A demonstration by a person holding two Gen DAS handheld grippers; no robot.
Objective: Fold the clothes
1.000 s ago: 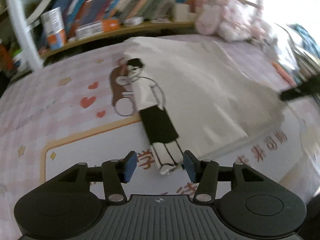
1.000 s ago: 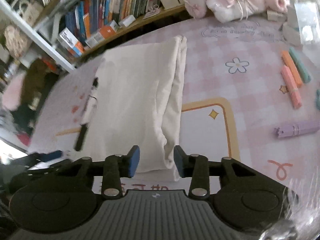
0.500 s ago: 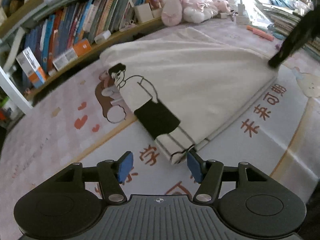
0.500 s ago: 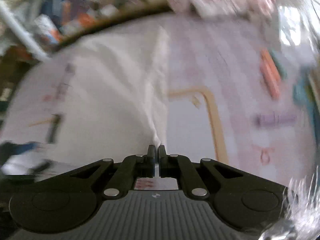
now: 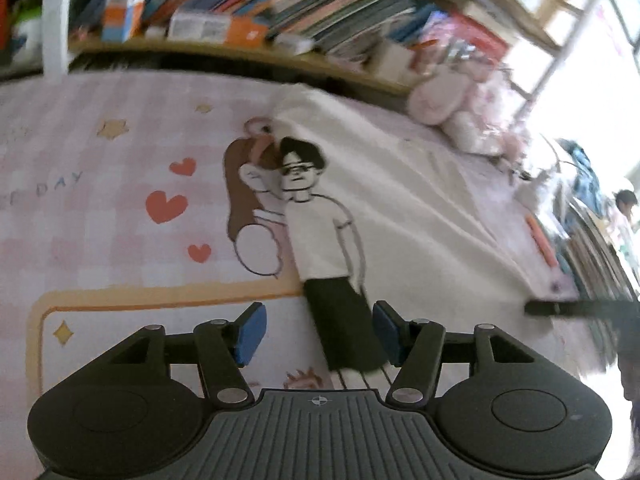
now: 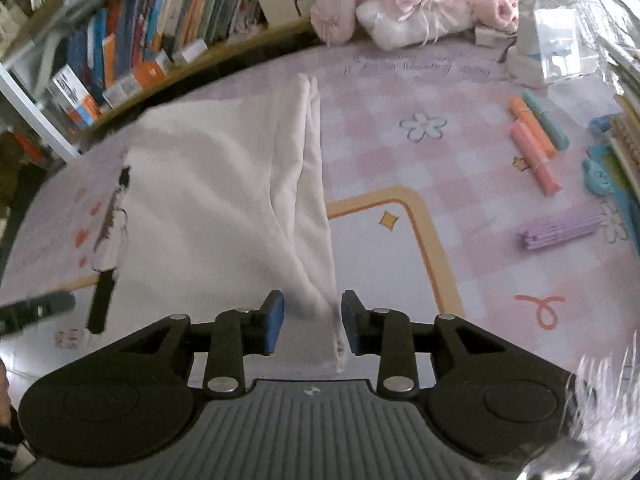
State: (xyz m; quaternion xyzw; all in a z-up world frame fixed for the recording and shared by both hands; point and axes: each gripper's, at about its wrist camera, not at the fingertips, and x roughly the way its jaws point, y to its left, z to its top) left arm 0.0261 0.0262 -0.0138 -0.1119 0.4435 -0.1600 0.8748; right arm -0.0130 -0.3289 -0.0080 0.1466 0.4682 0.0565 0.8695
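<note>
A white garment [image 5: 420, 216] lies folded flat on the pink checked mat [image 5: 100, 216], with a cartoon figure [image 5: 316, 232] printed along its left edge. My left gripper [image 5: 319, 332] is open, and the figure's black lower part runs between its blue pads. In the right wrist view the garment [image 6: 216, 200] shows a doubled fold along its right side. My right gripper [image 6: 312, 322] is open around the near end of that fold. The left gripper [image 6: 36, 310] shows at the far left of that view, and the right one [image 5: 560, 308] as a dark bar in the left wrist view.
A bookshelf [image 6: 132, 52] runs along the mat's far side, with plush toys [image 6: 400, 4] beside it. Coloured markers [image 6: 536, 140], a purple pen bundle [image 6: 560, 232] and a clear plastic box [image 6: 556, 44] lie to the right of the garment.
My right gripper, shut on the fold half a second ago, now stands open around it. My left gripper has moved forward, so the printed edge lies between its fingers.
</note>
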